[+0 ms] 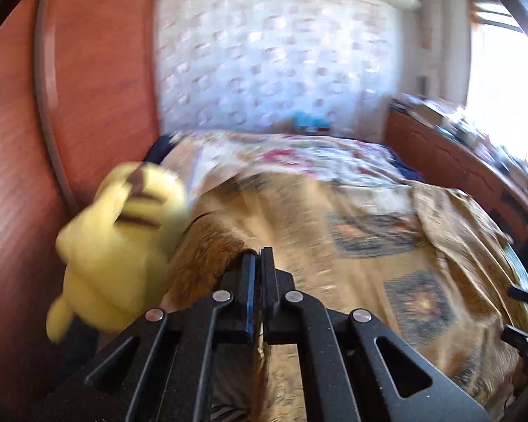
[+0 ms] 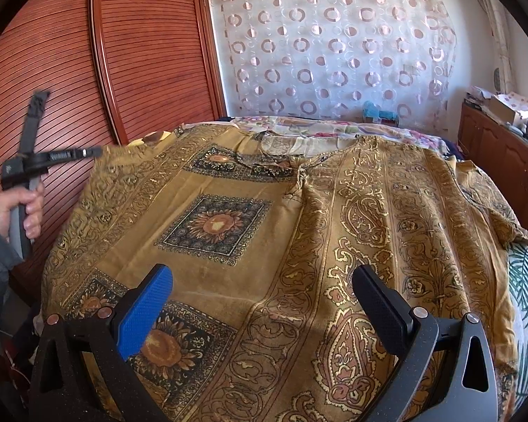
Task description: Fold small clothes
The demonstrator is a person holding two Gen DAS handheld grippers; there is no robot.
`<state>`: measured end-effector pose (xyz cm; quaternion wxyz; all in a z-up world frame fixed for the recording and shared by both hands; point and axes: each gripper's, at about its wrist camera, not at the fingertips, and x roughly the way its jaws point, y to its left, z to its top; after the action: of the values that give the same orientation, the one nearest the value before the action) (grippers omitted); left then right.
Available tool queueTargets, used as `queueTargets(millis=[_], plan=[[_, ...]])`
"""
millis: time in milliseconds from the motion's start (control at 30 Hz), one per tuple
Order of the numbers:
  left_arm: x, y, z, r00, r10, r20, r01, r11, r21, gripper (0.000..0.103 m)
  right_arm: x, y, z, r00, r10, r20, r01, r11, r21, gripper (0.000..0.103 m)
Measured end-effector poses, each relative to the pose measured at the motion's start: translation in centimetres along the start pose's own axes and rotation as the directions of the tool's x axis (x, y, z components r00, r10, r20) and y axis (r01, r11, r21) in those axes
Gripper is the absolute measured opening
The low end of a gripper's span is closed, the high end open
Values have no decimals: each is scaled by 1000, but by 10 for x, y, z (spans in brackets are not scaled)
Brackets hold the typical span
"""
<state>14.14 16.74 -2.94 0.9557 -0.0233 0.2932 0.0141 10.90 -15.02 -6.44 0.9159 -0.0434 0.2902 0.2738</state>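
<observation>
A bed fills most of both views, and spread nearly flat across it lies a mustard-gold garment printed with sunflower squares and paisley bands, its neckline toward the far wall. Behind the bed hangs a sheer curtain with pink rings, a slatted red-brown wardrobe stands to the left, and a low wooden cabinet at the right carries a cardboard box whose contents cannot be made out. A yellow plush toy shows, blurred, at the bed's left edge. The left tongs are clenched on a lifted edge of the garment at its left side. The right tongs are released, spread wide above the garment's near hem.
</observation>
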Motion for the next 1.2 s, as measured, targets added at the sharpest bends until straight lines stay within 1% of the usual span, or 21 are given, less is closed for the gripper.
queueTargets(millis=[33, 67, 100, 167, 200, 267, 367, 433, 500, 533, 567, 600, 700, 767, 833, 933, 967, 1000, 1067, 1133, 1200], plan=[[-2, -9, 3, 1000, -12, 4, 12, 999, 35, 3, 0, 0, -1, 1000, -1, -1, 1, 1000, 1, 102], [-1, -24, 6, 999, -40, -2, 40, 995, 91, 3, -1, 0, -1, 1000, -1, -1, 1, 1000, 2, 102], [0, -34, 6, 998, -59, -12, 60, 990, 126, 3, -1, -1, -2, 1000, -2, 0, 2, 1000, 4, 102], [6, -56, -1, 993, -104, -58, 113, 976, 186, 3, -2, -3, -3, 1000, -2, -1, 2, 1000, 10, 102], [10, -64, -6, 990, -114, -84, 129, 970, 206, 4, -3, -4, -2, 1000, -2, -2, 2, 1000, 16, 102], [13, -76, -15, 984, -130, -119, 154, 962, 225, 4, -5, -5, -3, 1000, -3, -2, 3, 1000, 22, 102], [13, -77, -24, 981, -136, -138, 163, 963, 213, 4, -7, -4, -4, 1000, -8, -1, 8, 1000, 26, 102], [6, -75, -27, 977, -159, -144, 184, 966, 182, 18, -8, -5, -3, 1000, -9, -2, 9, 1000, 29, 102], [-5, -68, -27, 974, -187, -131, 206, 968, 145, 48, -9, -5, -3, 1000, -10, -1, 10, 999, 34, 102], [-10, -68, -26, 973, -194, -123, 210, 968, 138, 55, -9, -5, -2, 1000, -9, -2, 9, 999, 37, 102], [-15, -65, -25, 975, -192, -113, 206, 970, 131, 70, -9, -5, -2, 1000, -8, -3, 8, 999, 40, 102], [-21, -60, -23, 978, -188, -96, 198, 973, 118, 77, -9, -4, -2, 1000, -7, -5, 7, 999, 40, 102], [-30, -45, -19, 984, -165, -63, 170, 981, 90, 77, -6, -2, -1, 1000, -4, -10, 5, 999, 33, 102], [-29, -30, -20, 991, -117, -56, 122, 990, 77, 77, -4, 2, 1, 1000, -1, -11, 1, 1000, 22, 102], [-20, -13, -23, 995, -65, -76, 69, 996, 48, 77, -3, 6, 3, 1000, 11, -14, -11, 1000, 10, 102], [2, 9, -30, 991, -39, -131, 38, 999, -8, 77, 2, 12, 13, 998, 59, -21, -59, 998, 0, 101], [11, 16, -33, 988, -37, -151, 33, 999, -31, 77, 5, 13, 16, 997, 76, -23, -76, 997, -4, 100], [18, 21, -35, 985, -43, -166, 36, 998, -48, 74, 10, 17, 23, 995, 101, -25, -101, 995, -14, 98], [36, 30, -40, 976, -60, -210, 40, 994, -98, 71, 19, 23, 33, 992, 125, -30, -126, 992, -27, 96], [47, 34, -42, 971, -73, -227, 44, 990, -131, 70, 31, 32, 42, 987, 154, -41, -156, 987, -39, 92], [56, 37, -43, 966, -96, -241, 57, 985, -163, 68, 40, 38, 47, 984, 173, -53, -175, 983, -50, 92]])
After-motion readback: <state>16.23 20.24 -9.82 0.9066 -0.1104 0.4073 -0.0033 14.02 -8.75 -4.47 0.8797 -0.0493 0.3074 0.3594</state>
